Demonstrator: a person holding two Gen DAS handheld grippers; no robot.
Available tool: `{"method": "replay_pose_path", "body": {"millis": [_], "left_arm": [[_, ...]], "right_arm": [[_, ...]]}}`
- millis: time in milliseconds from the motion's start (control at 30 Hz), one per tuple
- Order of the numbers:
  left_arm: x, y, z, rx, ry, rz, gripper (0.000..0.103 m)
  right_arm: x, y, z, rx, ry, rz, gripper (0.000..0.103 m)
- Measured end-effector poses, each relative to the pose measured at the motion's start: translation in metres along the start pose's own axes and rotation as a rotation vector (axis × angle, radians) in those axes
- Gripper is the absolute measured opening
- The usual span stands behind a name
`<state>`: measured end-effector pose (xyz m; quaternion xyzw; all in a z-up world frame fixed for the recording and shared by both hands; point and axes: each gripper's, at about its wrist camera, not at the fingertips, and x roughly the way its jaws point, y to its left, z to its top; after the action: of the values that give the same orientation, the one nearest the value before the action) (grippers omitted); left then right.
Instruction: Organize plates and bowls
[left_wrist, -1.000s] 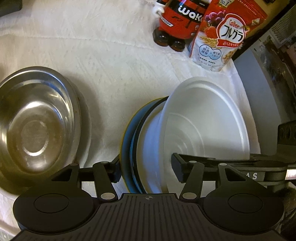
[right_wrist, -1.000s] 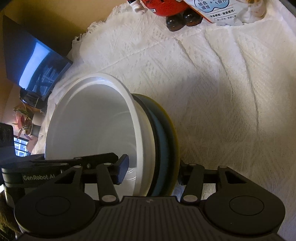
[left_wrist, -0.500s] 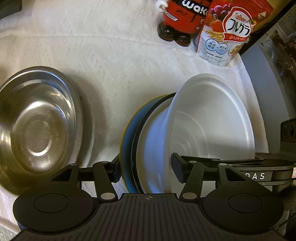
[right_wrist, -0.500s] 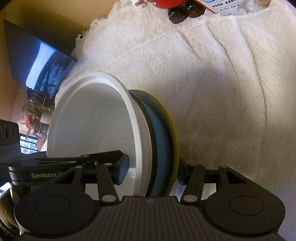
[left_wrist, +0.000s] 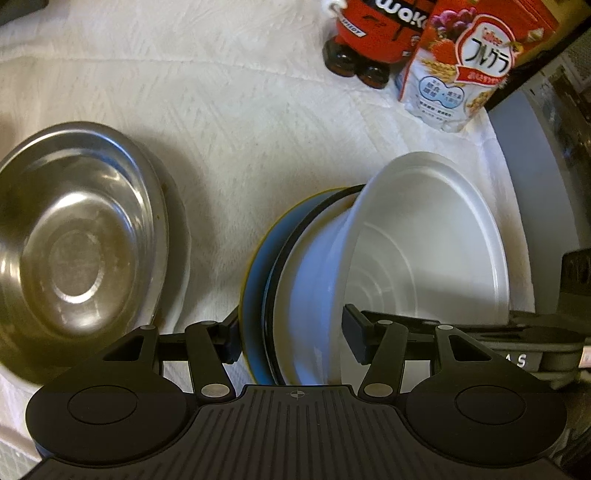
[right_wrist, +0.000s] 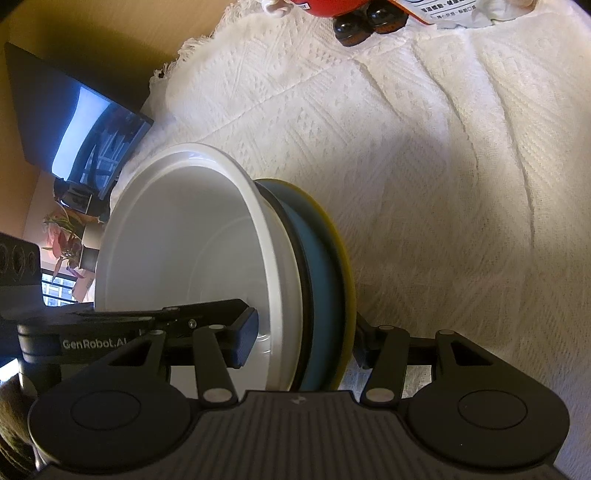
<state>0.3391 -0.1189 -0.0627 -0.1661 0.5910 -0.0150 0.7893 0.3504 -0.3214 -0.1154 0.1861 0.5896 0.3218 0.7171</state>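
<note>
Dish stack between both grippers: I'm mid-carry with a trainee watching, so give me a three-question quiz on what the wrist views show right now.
1. True or false: the left gripper and right gripper both clamp the same dish stack.
2. Multiple choice: which piece of the stack faces open toward both cameras? A) white bowl B) blue plate C) yellow plate
3. Fill in: the piece lying apart on the white cloth, in the left wrist view, is a ______ bowl.

Key: 1 true; 2 A; 3 steel, the steel bowl.
</note>
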Motion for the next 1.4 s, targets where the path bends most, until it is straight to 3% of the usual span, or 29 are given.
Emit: {"method": "replay_pose_path", "body": {"millis": [633,1200,1400], "left_arm": [[-0.003,-0.009,0.007,0.064,0.029,-0.016,0.058],[-0.011,0.002,0.008,0.072,0.009,-0.072,0.058],[-0.036,0.006,0.013,0.088,-0.042,-0.114,0.058]], "right_arm": [[-0.003,-0.01,-0.003,0.061,0.004,0.03,0.056],[-0.007,0.014,0.001,0.034,0.001,-0.058,0.056],[-0.022,0.033,0.004,0.018,-0.029,-0.092,0.056]]}}
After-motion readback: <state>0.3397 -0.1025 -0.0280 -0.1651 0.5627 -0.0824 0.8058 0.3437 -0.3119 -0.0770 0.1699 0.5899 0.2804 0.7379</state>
